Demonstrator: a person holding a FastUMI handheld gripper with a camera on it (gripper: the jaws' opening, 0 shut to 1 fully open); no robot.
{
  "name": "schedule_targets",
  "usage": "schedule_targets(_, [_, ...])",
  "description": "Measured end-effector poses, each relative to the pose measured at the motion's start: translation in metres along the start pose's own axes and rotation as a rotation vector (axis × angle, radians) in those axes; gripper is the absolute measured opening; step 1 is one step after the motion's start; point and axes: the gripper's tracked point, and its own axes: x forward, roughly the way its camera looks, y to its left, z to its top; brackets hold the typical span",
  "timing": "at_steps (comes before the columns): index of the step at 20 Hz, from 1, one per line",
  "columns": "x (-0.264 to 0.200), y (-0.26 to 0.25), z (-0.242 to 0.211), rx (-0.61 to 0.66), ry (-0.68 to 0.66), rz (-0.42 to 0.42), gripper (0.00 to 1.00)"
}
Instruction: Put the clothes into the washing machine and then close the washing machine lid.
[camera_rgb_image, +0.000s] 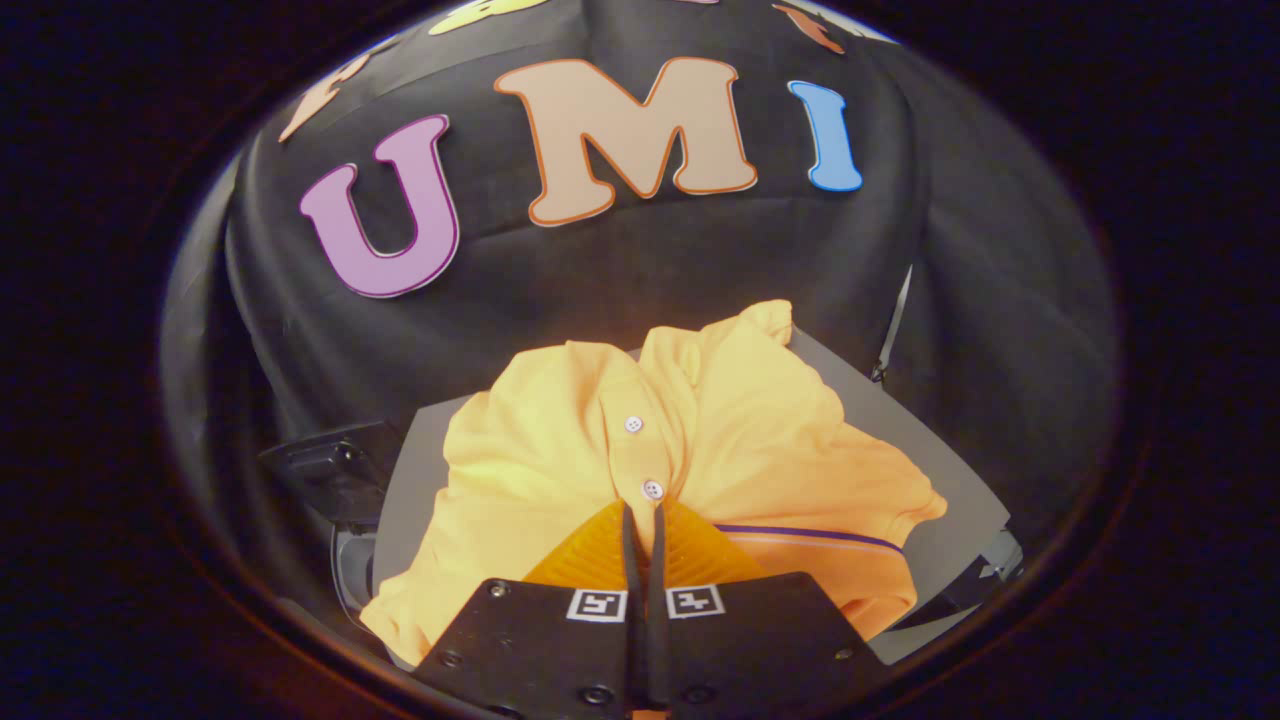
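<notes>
gripper (643, 515) pinching yellow shirt (560, 440), collar pointing away

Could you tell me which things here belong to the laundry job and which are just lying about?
Job:
- orange polo shirt, bunched on the grey surface
- gripper, fingers closed together at the shirt's button placket

Lying about:
- dark device beside the surface

Orange shirt (560, 450) with white buttons (633, 424) and a purple stripe (810, 534), on a grey surface (955, 545)
</notes>
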Motion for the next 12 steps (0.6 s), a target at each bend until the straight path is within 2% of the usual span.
schedule_targets(7, [-0.060,0.033,0.053,-0.043,-0.164,-0.007,0.00])
schedule_targets(12, [-0.087,0.076,0.087,-0.017,-0.276,0.047,0.00])
